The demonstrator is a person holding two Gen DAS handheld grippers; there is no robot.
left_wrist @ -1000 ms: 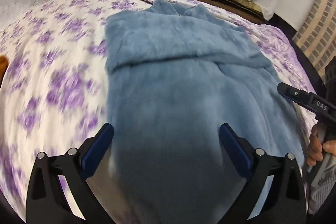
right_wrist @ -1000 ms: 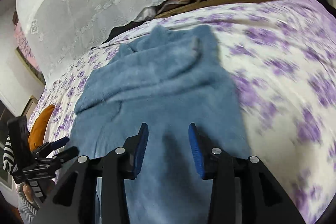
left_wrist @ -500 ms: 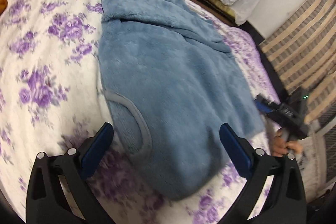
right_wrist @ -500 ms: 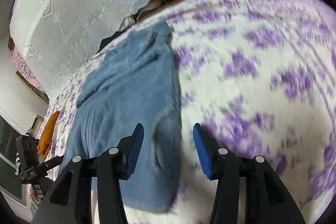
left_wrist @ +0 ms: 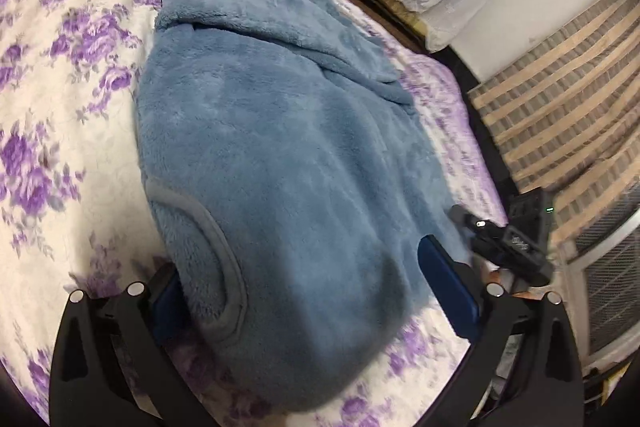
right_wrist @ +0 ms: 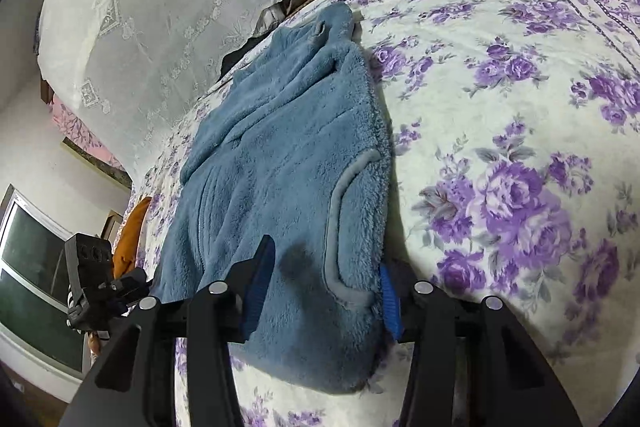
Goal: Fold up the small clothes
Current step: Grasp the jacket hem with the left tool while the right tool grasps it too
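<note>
Two grippers low over one blue fleece garment [left_wrist: 280, 163], spread on a purple-flowered bedspread [left_wrist: 60, 107] and filling the centre of both views. In the left wrist view: left gripper [left_wrist: 316, 291] at the bottom of the frame, blue pads set wide, straddling the garment's near rounded end; left pad half hidden behind the fleece beside a grey-trimmed edge [left_wrist: 224, 259], right pad just off the fabric's right side. At the lower right, the right gripper [left_wrist: 500, 239], dark and small. In the right wrist view: right gripper [right_wrist: 322, 287] at the bottom centre, fingers parted at a middling width around the garment's near corner [right_wrist: 320, 307], not pinched. White lace curtain [right_wrist: 160, 7] across the upper left; orange cloth [right_wrist: 130, 239] at the left edge.
</note>
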